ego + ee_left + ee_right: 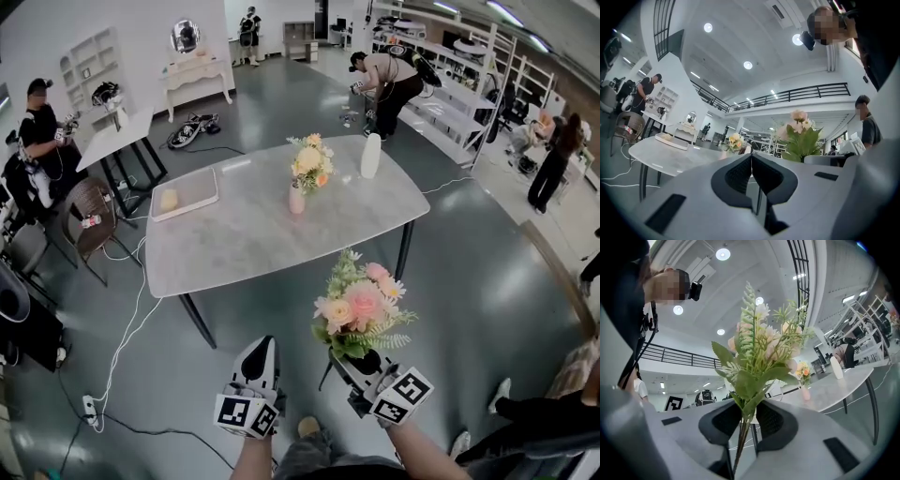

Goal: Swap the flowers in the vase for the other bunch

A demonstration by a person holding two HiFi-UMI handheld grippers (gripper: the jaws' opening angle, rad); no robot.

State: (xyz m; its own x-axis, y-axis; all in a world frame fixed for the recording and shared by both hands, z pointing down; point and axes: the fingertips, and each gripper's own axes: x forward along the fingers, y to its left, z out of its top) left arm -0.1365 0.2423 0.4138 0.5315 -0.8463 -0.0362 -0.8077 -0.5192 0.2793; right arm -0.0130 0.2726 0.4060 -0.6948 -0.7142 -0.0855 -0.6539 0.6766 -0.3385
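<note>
I have both grippers level in front of me, short of the near edge of the table (246, 246). My right gripper (356, 364) is clamped on the stems of the pink bunch (361, 305). In the right gripper view the thin green stems run down between the two dark pads, which press on them from both sides, and the leaves and blooms stand upright above the jaws. This bunch is off the table, held over the floor just before the near edge, toward the near right corner.

My left gripper (260, 349) is beside it, well apart from the bunch. In the left gripper view its jaws are closed together, tip against tip, with nothing between them.

The pink vase (297, 199) stands upright about mid-table, a little toward the far edge. It has the yellow and orange flowers (312, 161) in it. A white bottle (371, 156) stands near the far edge, to the right of the vase and apart from it. At the left end of the table, near the far left corner, lies a shallow white tray (193, 187) with a small yellowish lump (169, 199) in it; I cannot tell what that is.

A brown chair (89, 220) stands off the left end of the table, and a white cable (127, 328) trails across the grey floor on that side. Several people are busy at other tables and shelves further back in the hall.
</note>
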